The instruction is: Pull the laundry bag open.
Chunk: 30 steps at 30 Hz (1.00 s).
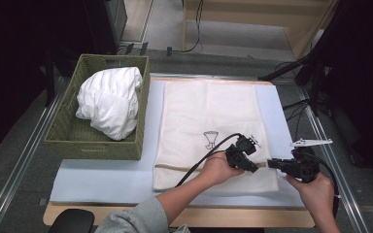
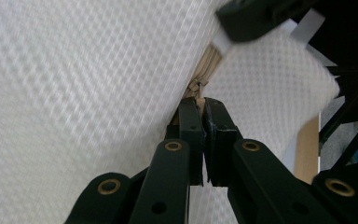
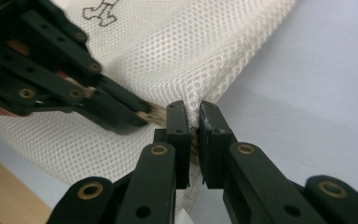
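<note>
We have the mesh laundry bag [image 1: 209, 126] flat on the table mat [image 1: 102, 179]; the left gripper [image 2: 201, 103] is clamped on its zipper end, the right gripper [image 3: 192, 108] pinching the edge mesh. The zipper looks unopened — white garment [image 1: 110, 99] waits in the wicker basket [image 1: 68, 121]. The left gripper view alone shows zipper teeth.

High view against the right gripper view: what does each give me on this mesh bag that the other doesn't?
High view: the whole mesh laundry bag flat on the pale blue mat, and the wicker basket holding bunched white cloth beside it.

Right gripper view: the right gripper shut on a pinch of mesh at the bag's edge, beside the beige zipper strip.

Both: the bag, its printed motif, the left gripper and the mat.
</note>
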Motion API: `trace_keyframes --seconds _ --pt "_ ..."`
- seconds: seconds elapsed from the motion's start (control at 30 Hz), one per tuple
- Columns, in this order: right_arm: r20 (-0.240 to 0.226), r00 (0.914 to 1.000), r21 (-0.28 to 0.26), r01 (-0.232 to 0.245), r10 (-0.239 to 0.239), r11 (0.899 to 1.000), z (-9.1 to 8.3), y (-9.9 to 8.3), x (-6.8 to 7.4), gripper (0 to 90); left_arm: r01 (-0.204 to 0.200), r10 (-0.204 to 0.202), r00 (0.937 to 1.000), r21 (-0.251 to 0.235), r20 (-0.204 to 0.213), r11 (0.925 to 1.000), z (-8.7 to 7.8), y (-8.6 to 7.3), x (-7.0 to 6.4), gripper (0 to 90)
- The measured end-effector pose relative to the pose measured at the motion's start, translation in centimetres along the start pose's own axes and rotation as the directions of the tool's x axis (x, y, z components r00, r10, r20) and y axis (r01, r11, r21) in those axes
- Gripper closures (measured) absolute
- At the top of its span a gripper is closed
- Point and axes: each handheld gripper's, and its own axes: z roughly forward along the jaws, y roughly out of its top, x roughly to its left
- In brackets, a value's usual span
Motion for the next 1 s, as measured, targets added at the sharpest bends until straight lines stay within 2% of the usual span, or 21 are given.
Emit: trace_keyframes --seconds 0.03,0.1,0.33,0.47,0.53,0.6,1.0 --pt "0.007 1.0 -0.005 -0.004 0.004 1.0 -0.1 0.0 -0.2 85.3 0.0 0.001 1.0 0.003 -0.004 1.0 -0.2 -0.2 0.2 88.4" --pt "-0.008 0.9997 -0.017 -0.021 0.021 1.0 -0.2 -0.1 -0.6 85.2 0.006 -0.006 1.0 -0.002 0.002 1.0 -0.6 -0.5 0.5 88.4" --pt "-0.004 1.0 -0.017 0.0 0.0 1.0 0.0 -0.1 -0.4 84.9 -0.002 0.002 1.0 -0.002 0.006 1.0 -0.8 -0.9 0.6 88.2" --pt "-0.008 1.0 -0.017 -0.003 0.003 1.0 0.2 -0.3 -0.6 84.6 0.008 -0.008 0.9997 -0.006 0.021 0.9999 -0.8 -1.0 0.6 88.2" --pt "-0.004 1.0 -0.017 0.002 -0.002 1.0 0.2 -0.3 -0.6 84.6 0.038 -0.037 0.9983 -0.014 0.044 0.9992 -0.8 -1.0 0.9 88.2" --pt "-0.008 1.0 -0.021 0.003 -0.003 1.0 0.2 -0.3 -0.6 84.5 0.026 -0.026 0.9988 -0.009 0.042 0.9996 -0.9 -1.0 0.9 88.3" --pt "-0.003 1.0 -0.014 0.007 -0.007 1.0 0.2 -0.3 -0.7 84.4 0.012 -0.012 0.9995 -0.003 0.03 0.9999 -1.5 -1.6 1.0 88.3"
